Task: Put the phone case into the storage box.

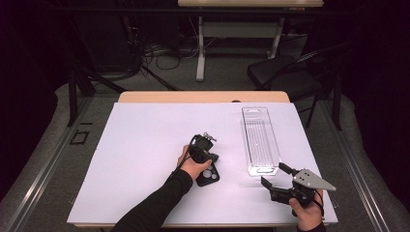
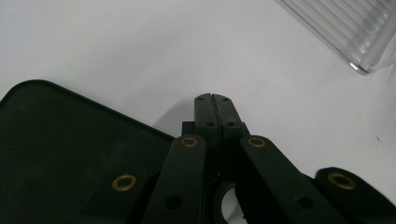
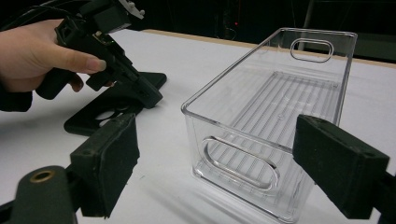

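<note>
A flat black phone case (image 1: pixel 209 176) with round camera holes lies on the white table top (image 1: pixel 145 145) near the middle. My left gripper (image 1: pixel 212 159) is held over the case's far end, angled down. Its jaws are shut together with nothing between them in the left gripper view (image 2: pixel 215 99), their tips just past the case's edge (image 2: pixel 60 140). A clear ribbed plastic bin (image 1: pixel 260 140) stands empty to the right. My right gripper (image 1: pixel 275 175) stands open at the bin's near end. Its wide-apart pads (image 3: pixel 112 163) frame the bin's handle cutout (image 3: pixel 243 158), apart from it.
The right gripper view also has the left hand (image 3: pixel 32 51), its gripper (image 3: pixel 116 60) and the case (image 3: pixel 93 116) left of the bin. Beyond the table's wooden far edge (image 1: pixel 203 96) are a black chair (image 1: pixel 280 72), cables and another table's legs.
</note>
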Demonstrator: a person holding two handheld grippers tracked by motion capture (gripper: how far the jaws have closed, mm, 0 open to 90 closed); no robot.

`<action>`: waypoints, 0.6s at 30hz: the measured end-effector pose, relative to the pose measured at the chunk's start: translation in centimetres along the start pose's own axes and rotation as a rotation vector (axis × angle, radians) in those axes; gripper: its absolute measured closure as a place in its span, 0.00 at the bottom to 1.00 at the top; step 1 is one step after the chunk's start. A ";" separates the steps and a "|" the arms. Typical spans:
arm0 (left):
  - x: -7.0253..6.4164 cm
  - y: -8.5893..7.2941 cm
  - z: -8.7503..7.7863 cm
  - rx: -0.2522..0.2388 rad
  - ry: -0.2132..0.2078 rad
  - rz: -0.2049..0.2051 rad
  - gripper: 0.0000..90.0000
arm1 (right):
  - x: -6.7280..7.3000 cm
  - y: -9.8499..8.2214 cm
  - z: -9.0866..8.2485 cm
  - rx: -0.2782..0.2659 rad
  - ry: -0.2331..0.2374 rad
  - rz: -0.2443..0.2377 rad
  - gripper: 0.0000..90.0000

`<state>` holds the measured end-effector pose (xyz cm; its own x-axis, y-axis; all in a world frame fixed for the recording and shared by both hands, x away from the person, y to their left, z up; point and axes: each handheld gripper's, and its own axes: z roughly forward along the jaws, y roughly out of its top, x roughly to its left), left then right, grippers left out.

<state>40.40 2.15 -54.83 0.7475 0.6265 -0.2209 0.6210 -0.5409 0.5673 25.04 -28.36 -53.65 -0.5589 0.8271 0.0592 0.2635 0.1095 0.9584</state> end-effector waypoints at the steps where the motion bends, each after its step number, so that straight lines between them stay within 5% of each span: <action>1: -0.1 -0.2 -0.1 0.003 -0.005 0.003 1.00 | 0.0 0.0 0.0 0.003 0.001 -0.002 0.16; 18: -0.6 -4.3 -2.8 -0.011 -0.006 0.029 1.00 | 0.2 -0.1 0.2 0.001 -0.001 0.002 0.15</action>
<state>36.62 5.64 -54.90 0.7664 0.6074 -0.2089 0.5965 -0.5523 0.5824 25.08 -28.09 -53.76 -0.5581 0.8276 0.0606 0.2654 0.1088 0.9580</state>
